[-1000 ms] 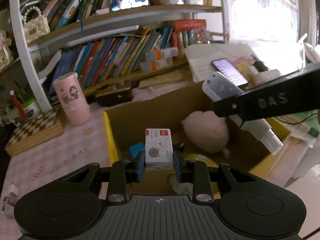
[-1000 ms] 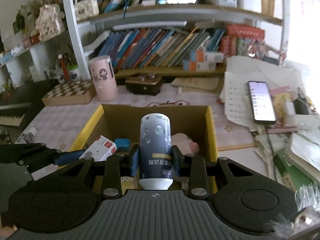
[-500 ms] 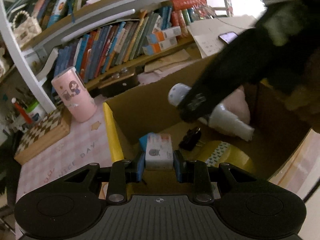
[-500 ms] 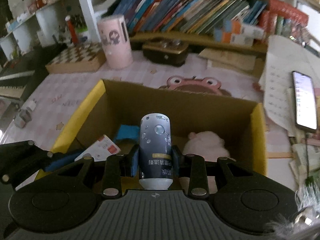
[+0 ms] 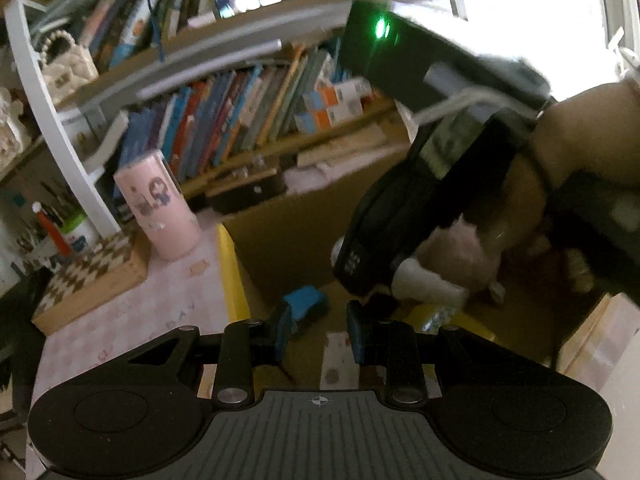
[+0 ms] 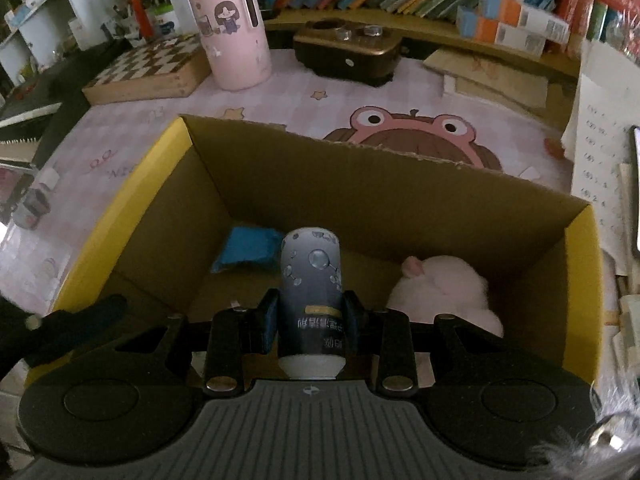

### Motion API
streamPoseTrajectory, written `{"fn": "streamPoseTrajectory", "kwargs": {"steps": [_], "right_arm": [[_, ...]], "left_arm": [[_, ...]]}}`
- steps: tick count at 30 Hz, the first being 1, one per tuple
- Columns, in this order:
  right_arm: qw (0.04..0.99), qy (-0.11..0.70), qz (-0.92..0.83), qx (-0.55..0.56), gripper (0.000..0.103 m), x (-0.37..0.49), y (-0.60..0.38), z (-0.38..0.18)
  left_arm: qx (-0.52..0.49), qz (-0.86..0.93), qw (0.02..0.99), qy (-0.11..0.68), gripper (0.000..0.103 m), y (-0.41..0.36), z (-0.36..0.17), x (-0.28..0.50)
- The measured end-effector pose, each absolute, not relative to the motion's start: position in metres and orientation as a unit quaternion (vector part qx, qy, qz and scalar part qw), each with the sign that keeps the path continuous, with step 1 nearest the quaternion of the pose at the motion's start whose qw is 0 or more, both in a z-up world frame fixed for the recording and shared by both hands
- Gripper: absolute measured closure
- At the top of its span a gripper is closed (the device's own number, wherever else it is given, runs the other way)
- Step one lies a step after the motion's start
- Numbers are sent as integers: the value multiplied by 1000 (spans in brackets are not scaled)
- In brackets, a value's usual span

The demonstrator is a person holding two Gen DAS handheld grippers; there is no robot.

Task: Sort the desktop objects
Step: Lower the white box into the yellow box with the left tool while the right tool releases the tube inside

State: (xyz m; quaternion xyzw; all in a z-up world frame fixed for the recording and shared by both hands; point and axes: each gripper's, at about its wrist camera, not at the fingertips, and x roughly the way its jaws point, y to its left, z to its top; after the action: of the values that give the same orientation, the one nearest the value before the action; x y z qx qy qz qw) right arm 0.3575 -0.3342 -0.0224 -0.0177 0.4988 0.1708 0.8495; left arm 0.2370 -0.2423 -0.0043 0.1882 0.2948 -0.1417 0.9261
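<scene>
The cardboard box (image 6: 400,208) is brown inside with yellow side rims. In it lie a blue pouch (image 6: 248,246), a pale pink plush toy (image 6: 444,296) and a grey-blue spray bottle (image 6: 311,280) printed with bubbles. Behind the box stand a pink cartoon-girl cylinder (image 6: 230,26) and a brown-and-cream checkered board (image 6: 148,66).

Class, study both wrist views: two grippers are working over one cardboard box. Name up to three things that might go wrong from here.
1. The right gripper holds a spray bottle low inside the cardboard box, close by the left gripper; the two could collide.
2. Released here, the bottle may land on the blue pouch or roll into the pink plush toy.
3. The open left gripper hangs over a small white box and might knock it while pulling out.
</scene>
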Motion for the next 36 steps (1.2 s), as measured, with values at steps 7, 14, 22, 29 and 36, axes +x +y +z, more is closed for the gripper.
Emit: {"fn": "streamPoseTrajectory", "kwargs": {"steps": [7, 14, 22, 29, 36], "right_arm": [[849, 499, 170, -13, 71, 364, -331, -25], [869, 465, 169, -15, 47, 354, -332, -9], [896, 416, 152, 8, 47, 326, -347, 15], [923, 361, 129, 22, 47, 287, -363, 38], [949, 297, 100, 23, 46, 238, -376, 61]], "left_arm": [[194, -135, 931, 278, 70, -239, 0, 231], [172, -123, 945, 248, 60, -234, 11, 225], [166, -112, 955, 220, 32, -228, 22, 214], [147, -88, 964, 204, 12, -210, 33, 197], [100, -75, 972, 199, 11, -189, 43, 174]]}}
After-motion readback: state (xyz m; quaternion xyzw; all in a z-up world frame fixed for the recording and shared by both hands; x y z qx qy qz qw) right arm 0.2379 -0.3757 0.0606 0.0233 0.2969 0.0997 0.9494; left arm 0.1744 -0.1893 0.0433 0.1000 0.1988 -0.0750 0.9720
